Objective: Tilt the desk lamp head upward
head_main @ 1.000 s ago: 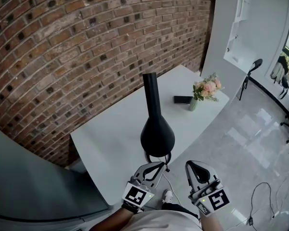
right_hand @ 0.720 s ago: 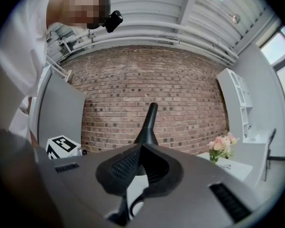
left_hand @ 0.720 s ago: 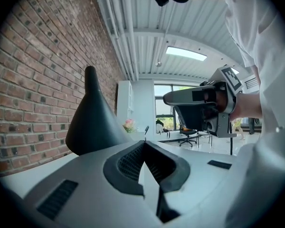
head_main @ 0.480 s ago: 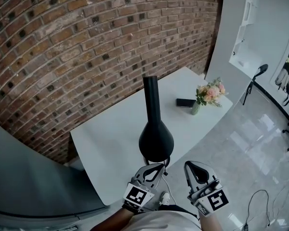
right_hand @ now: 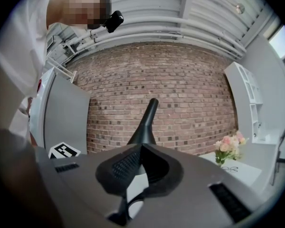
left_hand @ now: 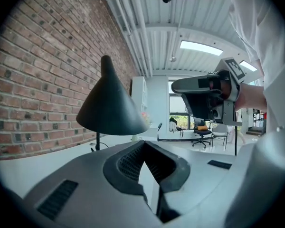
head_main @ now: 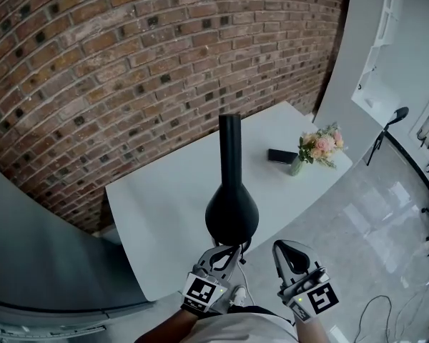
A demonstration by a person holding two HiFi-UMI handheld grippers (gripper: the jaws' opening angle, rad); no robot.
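Black cone-shaped lamp head point(head_main: 231, 209) hangs downward over white desk point(head_main: 164, 206)

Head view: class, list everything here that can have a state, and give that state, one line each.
Desk lamp: standing on the white table, shade facing down, not yet tilted up.
Left gripper: shut, empty, short of the lamp.
Right gripper: shut, empty.
Phone: lying flat, screen dark.
Flowers: upright in their vase.
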